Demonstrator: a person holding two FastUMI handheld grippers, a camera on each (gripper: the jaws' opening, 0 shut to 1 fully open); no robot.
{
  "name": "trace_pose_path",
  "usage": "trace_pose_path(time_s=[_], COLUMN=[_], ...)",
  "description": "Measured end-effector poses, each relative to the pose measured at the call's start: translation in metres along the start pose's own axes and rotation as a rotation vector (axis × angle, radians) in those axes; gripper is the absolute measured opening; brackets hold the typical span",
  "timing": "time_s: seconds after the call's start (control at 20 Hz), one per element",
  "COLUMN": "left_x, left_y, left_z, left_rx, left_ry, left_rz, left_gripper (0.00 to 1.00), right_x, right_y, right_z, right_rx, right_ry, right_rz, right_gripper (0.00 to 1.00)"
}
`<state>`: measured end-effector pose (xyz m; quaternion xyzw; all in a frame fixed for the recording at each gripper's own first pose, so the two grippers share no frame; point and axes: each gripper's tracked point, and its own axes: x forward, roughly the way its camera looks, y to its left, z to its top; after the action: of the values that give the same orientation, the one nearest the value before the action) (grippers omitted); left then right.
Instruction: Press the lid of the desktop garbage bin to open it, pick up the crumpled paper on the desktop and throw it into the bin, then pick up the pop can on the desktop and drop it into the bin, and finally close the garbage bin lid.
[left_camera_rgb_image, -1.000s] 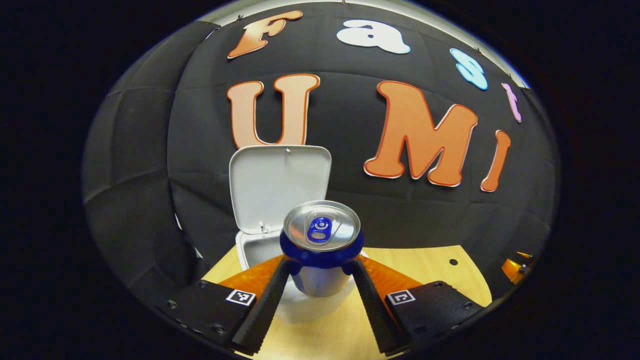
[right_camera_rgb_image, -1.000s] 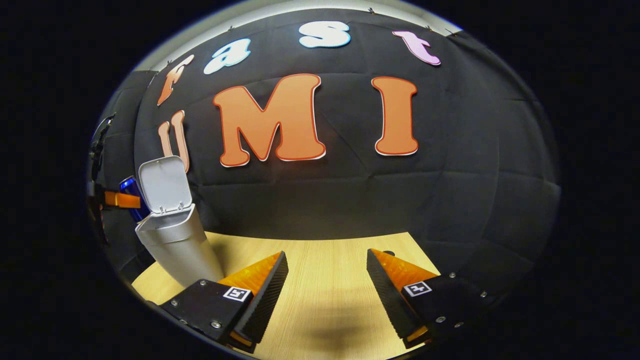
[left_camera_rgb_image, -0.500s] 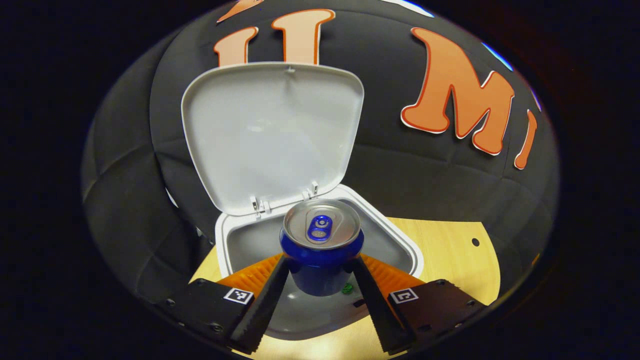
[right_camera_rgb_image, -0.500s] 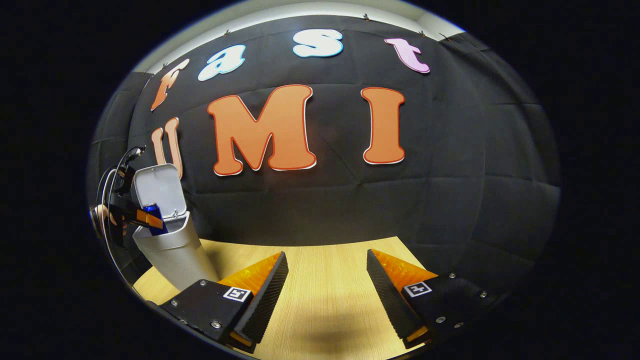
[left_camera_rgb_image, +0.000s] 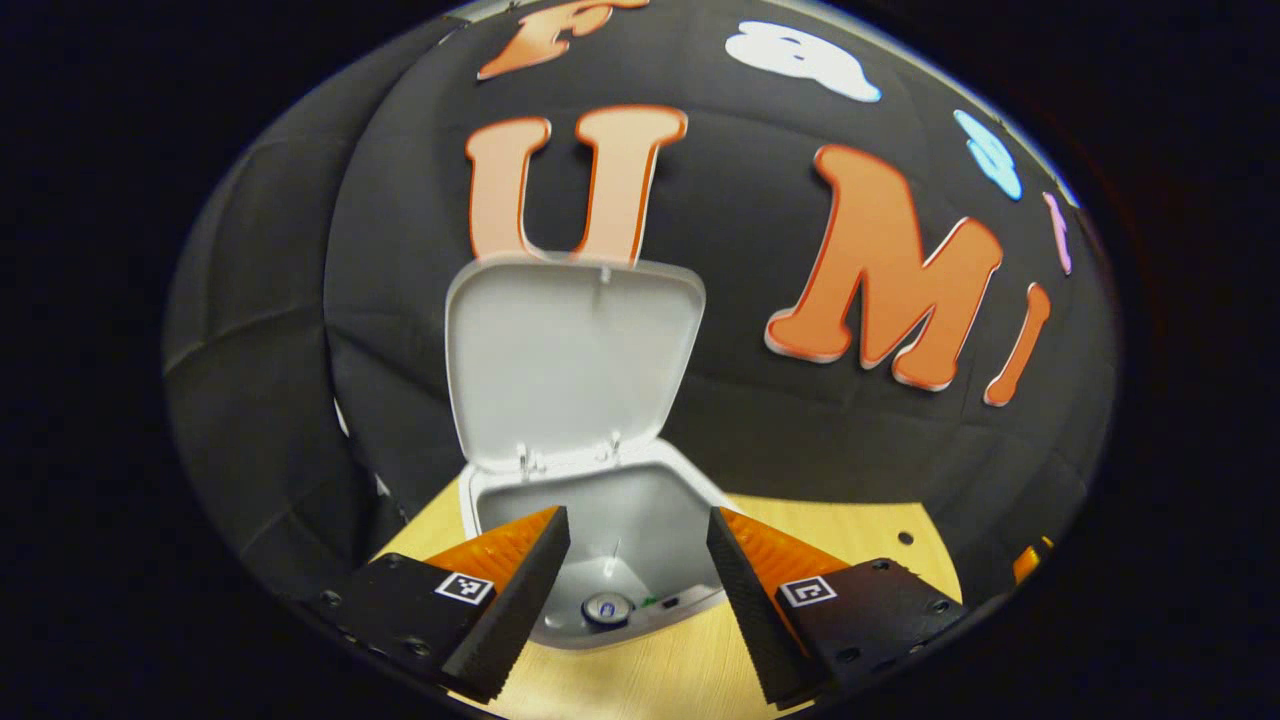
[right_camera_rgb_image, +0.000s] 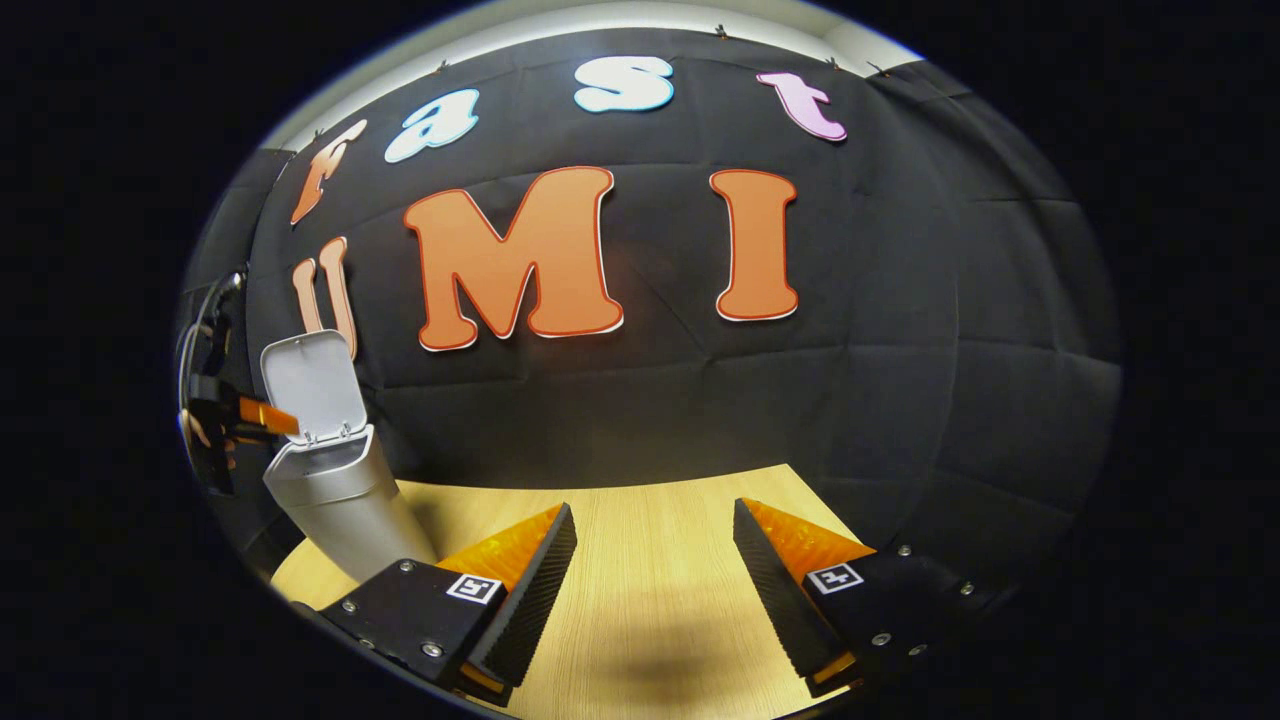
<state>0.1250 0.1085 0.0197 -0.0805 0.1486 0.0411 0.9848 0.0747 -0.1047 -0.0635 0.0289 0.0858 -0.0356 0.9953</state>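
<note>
Change: 0.5 s ago the can was clamped between the L gripper's fingers over the bin mouth; now those fingers hold nothing and the can lies at the bottom of the bin, top end up.
L gripper: fingers spread apart, empty, hovering just in front of & above the bin opening; it has pulled back a bit vs 0.5 s ago, since the bin looks smaller.
R gripper: fingers apart, empty, over bare desk, well apart from the bin; same pose as 1 s ago.
Bin: near the desk's far-left corner as the right gripper view gives it, upright.
Lid: up, standing about vertical on its back hinge.
Paper: not clear. Something pale by the can at the bottom, prob. the paper, but too dim to be sure.
Small green/dark bits beside can: can't ID.
Task meaning: step 3 of 4 looks done, can is in. Only lid closing left.
Next, as I judge it: bring a gripper up over the lid's top edge and push it fwd & down till it latches. L is nearest.
Risk: bin looks light, a push off-centre may tip or slide it.
</note>
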Motion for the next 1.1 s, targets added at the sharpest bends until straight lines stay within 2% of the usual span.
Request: trace_pose_path(time_s=[0.15,0.3,0.4,0.55,0.75,0.8,0.9,1.1], left_x=[-0.009,0.011,0.04,0.086,0.108,0.105,0.091,0.047], left_y=[-0.002,0.004,0.024,0.046,0.05,0.05,0.041,0.011], left_z=[0.083,0.14,0.167,0.167,0.13,0.12,0.125,0.083], left_rx=[-0.022,-0.06,-0.022,-0.003,0.014,0.029,0.054,0.005], left_ry=[-0.154,-0.203,-0.206,-0.149,-0.08,-0.058,-0.135,-0.155], left_rz=[-0.001,0.016,0.083,0.156,0.165,0.175,0.149,0.068], left_gripper=[0.87,0.88,0.87,0.87,0.88,0.88,0.86,0.84], right_x=[-0.002,-0.004,-0.006,-0.008,-0.009,-0.008,-0.008,-0.006], right_y=[0.007,0.01,0.007,0.0,-0.016,-0.018,-0.019,-0.011], right_z=[0.001,-0.001,0.002,0.005,0.005,0.004,0.005,0.003], right_rx=[0.018,0.021,0.03,0.054,0.08,0.092,0.105,0.096], right_ry=[-0.006,-0.002,-0.007,-0.014,-0.012,-0.008,-0.005,0.008], right_rz=[0.024,0.037,0.035,0.026,-0.004,-0.007,0.0,0.031], right_gripper=[0.95,0.95,0.95,0.95,0.95,0.95,0.94,0.95])
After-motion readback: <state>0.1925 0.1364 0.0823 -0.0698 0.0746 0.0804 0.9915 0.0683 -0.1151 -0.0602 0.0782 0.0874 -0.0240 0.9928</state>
